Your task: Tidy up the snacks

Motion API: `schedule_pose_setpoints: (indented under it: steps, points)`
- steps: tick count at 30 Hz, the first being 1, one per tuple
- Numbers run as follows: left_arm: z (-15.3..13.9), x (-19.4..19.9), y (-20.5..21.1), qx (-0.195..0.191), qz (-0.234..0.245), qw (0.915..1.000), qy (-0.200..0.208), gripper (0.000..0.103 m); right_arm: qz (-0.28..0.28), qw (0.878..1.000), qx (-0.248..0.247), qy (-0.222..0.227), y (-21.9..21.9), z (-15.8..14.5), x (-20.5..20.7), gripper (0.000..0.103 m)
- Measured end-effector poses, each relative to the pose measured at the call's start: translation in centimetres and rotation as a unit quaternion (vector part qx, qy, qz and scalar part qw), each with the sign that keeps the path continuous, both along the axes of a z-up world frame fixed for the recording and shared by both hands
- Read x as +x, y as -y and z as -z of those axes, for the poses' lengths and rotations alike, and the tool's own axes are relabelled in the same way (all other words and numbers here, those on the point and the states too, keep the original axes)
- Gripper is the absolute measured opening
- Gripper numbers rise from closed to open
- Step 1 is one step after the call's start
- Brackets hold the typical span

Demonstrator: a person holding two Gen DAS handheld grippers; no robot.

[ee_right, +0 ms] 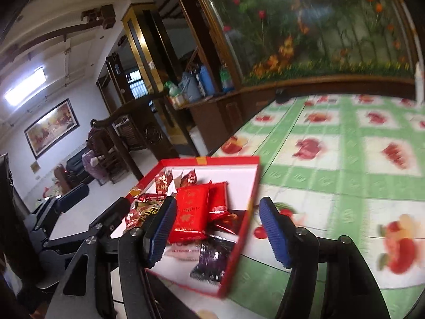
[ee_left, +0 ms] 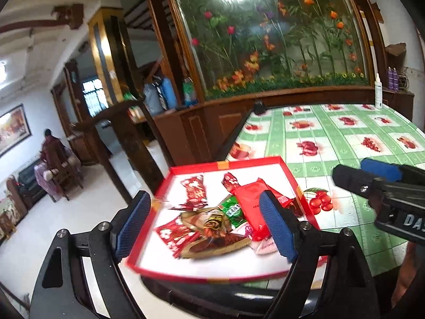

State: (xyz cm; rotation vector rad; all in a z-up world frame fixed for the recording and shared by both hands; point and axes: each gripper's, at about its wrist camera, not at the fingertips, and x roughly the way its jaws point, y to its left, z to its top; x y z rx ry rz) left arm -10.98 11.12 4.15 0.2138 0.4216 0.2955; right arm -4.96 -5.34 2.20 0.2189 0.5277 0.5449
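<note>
The red tray [ee_left: 289, 175] sat at the near corner of the table [ee_left: 345, 143], on the green fruit-print cloth, and every snack was inside it! A big red packet [ee_left: 251, 202] lay across the middle of the tray, a green sachet [ee_left: 233, 211] just left of it, a brown-gold wrapper [ee_left: 212, 222] nearer still, and a dark purple pack [ee_right: 212, 260] by the tray's near right wall. The left gripper [ee_left: 209, 223] hung over the tray's near edge, jaws spread wide, gripping nothing. The right gripper [ee_right: 217, 228] straddled the tray's right wall, jaws apart and empty. A white bottle [ee_left: 378, 93] stood far beyond the tray, at the table's back edge.
</note>
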Motion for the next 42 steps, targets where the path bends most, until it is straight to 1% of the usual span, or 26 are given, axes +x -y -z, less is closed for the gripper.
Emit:
schedule_pose_setpoints:
  steps: [1,3,5,6,8,10,12,14,16,18,22,26,32,42]
  points:
    - [-0.3,-0.7,0.2,0.002,-0.001,1.0000,0.006,0.088,0.003,1.000,0.001,0.011,0.4,-0.5,-1.0,0.071]
    - [-1.2,-2.6,0.3,0.003,-0.002,0.9999,0.017,0.097,0.011,0.999,-0.002,0.036,1.2,-1.7,-3.3,0.076]
    - [-1.9,-4.4,0.1,0.000,-0.010,0.9996,0.026,0.103,0.018,0.998,-0.011,0.057,1.3,-2.6,-5.4,0.082]
    - [-2.1,-4.9,0.1,-0.002,-0.014,0.9994,0.032,0.103,0.022,0.997,-0.016,0.068,1.3,-2.9,-6.5,0.085]
    - [-2.4,-6.0,-0.3,-0.004,-0.023,0.9991,0.036,0.103,0.023,0.996,-0.018,0.086,1.2,-3.4,-8.3,0.087]
    - [-2.4,-6.3,-0.9,-0.012,-0.033,0.9989,0.031,0.103,0.022,0.994,-0.025,0.101,1.0,-3.6,-9.6,0.091]
    - [-2.4,-6.2,-1.5,-0.027,-0.035,0.9988,0.021,0.103,0.026,0.993,-0.036,0.113,0.6,-3.6,-10.7,0.097]
    - [-2.2,-6.4,-2.0,-0.038,-0.043,0.9982,0.019,0.103,0.029,0.992,-0.039,0.121,0.3,-3.3,-11.0,0.101]
    - [-2.1,-6.5,-2.4,-0.044,-0.055,0.9973,0.023,0.103,0.029,0.991,-0.042,0.124,0.1,-3.2,-11.1,0.102]
    - [-2.0,-6.6,-2.8,-0.046,-0.063,0.9967,0.024,0.103,0.030,0.992,-0.040,0.117,0.0,-3.0,-10.8,0.102]
    - [-1.8,-6.9,-3.4,-0.048,-0.073,0.9958,0.027,0.103,0.034,0.995,-0.007,0.093,0.6,-2.5,-10.1,0.102]
    - [-1.5,-7.3,-3.7,-0.044,-0.085,0.9950,0.030,0.103,0.039,0.995,0.000,0.096,1.0,-2.5,-10.4,0.102]
    - [-1.1,-7.1,-4.2,-0.044,-0.095,0.9943,0.023,0.103,0.036,0.994,-0.013,0.106,0.5,-2.6,-10.7,0.102]
    - [-1.0,-7.5,-4.4,-0.043,-0.099,0.9938,0.027,0.103,0.023,0.993,-0.031,0.113,-0.6,-2.3,-11.1,0.102]
